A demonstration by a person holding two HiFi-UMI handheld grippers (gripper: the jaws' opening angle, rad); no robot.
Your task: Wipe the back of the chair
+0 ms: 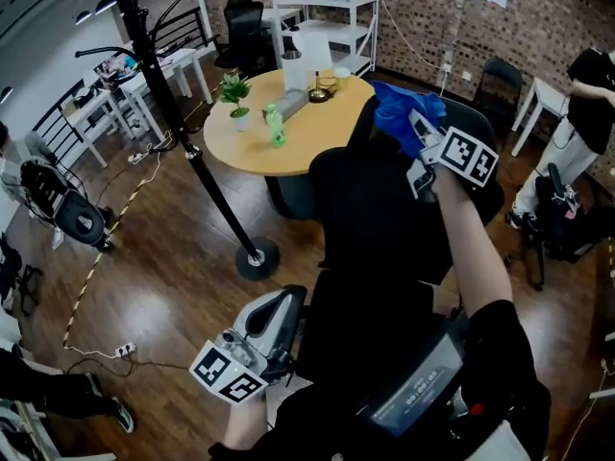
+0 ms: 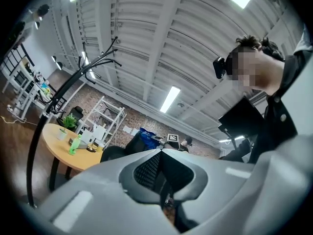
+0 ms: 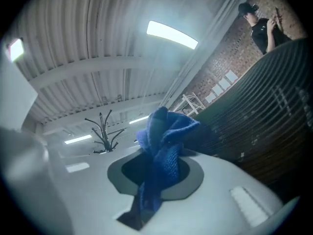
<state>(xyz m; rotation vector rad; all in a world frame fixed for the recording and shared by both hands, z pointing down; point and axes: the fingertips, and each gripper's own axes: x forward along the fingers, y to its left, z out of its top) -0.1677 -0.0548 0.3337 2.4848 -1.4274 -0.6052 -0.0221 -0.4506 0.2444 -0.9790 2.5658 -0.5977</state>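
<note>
Brown plank floor (image 1: 173, 257) across whole rm; round tan table (image 1: 288, 147) at top-centre of head view; black office chair (image 1: 375, 219) just in front of it, its mesh chair back (image 3: 266, 106) filling rt side of right gripper view; black coat rack (image 1: 183, 133) slanting across left of table, round base on floor; white shelf unit (image 1: 322, 8) by brick wall at far end; person in black (image 1: 588, 104) standing far rt.

Right gripper (image 1: 415, 133) up at top edge of chair back; jaws clamped on blue cloth (image 1: 396, 111); cloth bunched betw. jaws, a tail hanging down thru them, rest lying vs upper rim of chair back.

Left gripper (image 1: 288, 307) low at left of chair, well apart from cloth; jaws together, nothing betw. them; aimed upward twd chair and ceiling.

On table: green bottle (image 1: 276, 126) nr front-left edge; small potted plant (image 1: 233, 92) just beyond it; other small items further back, too small to tell.
</note>
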